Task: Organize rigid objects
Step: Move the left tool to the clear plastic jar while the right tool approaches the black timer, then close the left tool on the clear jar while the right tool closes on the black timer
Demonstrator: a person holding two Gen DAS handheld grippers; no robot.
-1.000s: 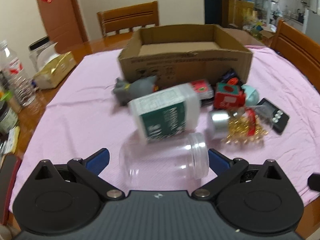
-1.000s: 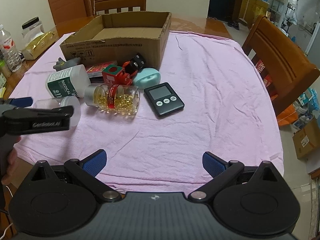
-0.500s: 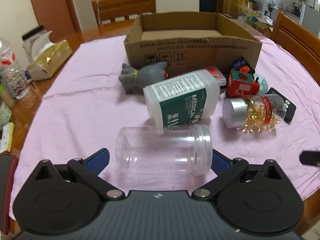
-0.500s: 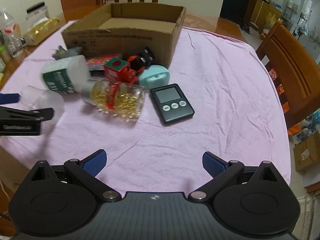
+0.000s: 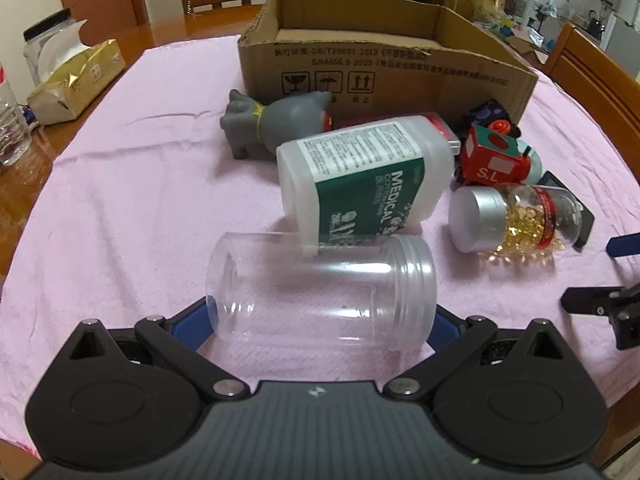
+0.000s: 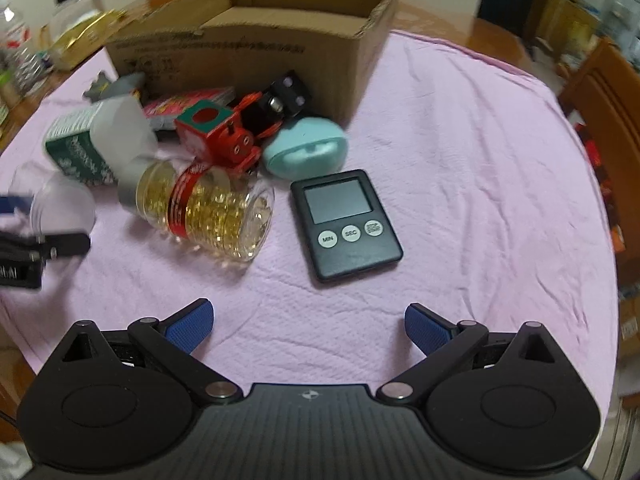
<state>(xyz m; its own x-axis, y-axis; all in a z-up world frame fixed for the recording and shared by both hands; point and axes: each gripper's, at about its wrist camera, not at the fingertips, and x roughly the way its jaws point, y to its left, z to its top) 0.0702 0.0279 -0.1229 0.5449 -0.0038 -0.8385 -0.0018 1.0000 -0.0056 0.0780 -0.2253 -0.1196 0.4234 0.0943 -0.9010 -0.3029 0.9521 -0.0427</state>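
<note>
Wrinkled pink cloth (image 5: pixel 132 200); left gripper (image 5: pixel 320 320) fingers pinching smooth clear cylindrical jar (image 5: pixel 320 288), right gripper (image 6: pixel 309 322) fingers spread.

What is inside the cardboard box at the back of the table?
The cardboard box is open on top. Only its inner walls and a strip of bare cardboard floor show, with no object visible there. The near wall hides the front part of the floor, so that part cannot be judged.

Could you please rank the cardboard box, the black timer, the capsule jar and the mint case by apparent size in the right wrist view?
1. cardboard box
2. capsule jar and black timer: look alike
3. mint case
</note>
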